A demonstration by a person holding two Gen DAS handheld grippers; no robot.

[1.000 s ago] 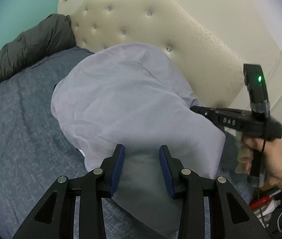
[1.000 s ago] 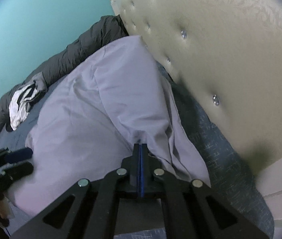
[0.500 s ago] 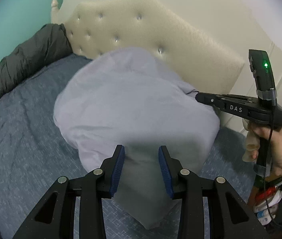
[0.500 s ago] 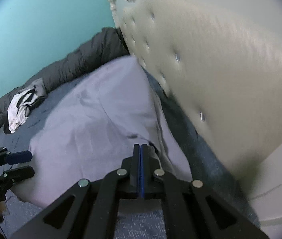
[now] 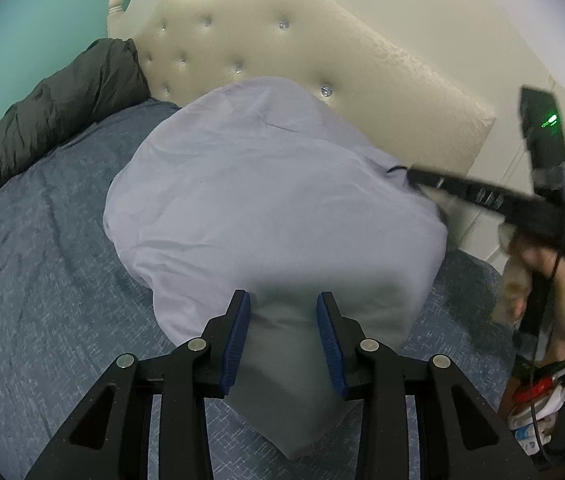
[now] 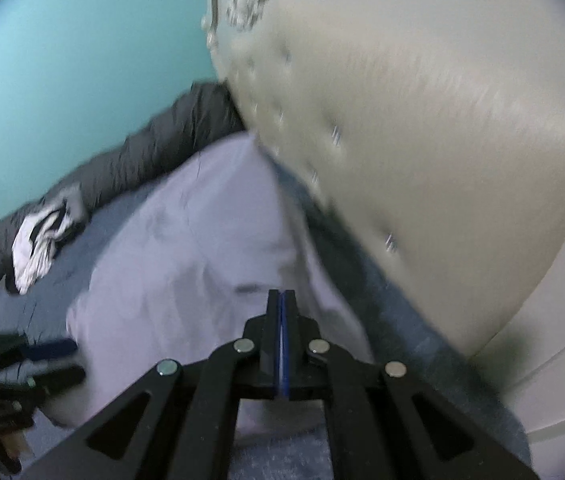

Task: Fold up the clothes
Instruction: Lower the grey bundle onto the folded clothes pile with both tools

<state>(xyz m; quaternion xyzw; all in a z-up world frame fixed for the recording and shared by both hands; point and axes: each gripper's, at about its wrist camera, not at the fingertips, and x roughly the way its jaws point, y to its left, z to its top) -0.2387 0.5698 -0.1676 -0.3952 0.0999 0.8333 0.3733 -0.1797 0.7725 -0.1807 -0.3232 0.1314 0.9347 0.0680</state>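
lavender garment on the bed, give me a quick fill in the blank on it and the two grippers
1. The lavender garment lies on a bedspread whose colour is ____.
2. The left gripper has its jaws ____, with cloth between them.
3. The right gripper has its jaws ____ at the garment's edge.
4. Along the teal wall, beside the tufted headboard, lies a dark grey ____.

Missing words: blue; open; shut; jacket

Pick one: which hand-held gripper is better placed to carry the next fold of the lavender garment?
Right. The right hand-held gripper is shut on the lavender garment at its edge by the headboard. The left hand-held gripper is open, gripping nothing.
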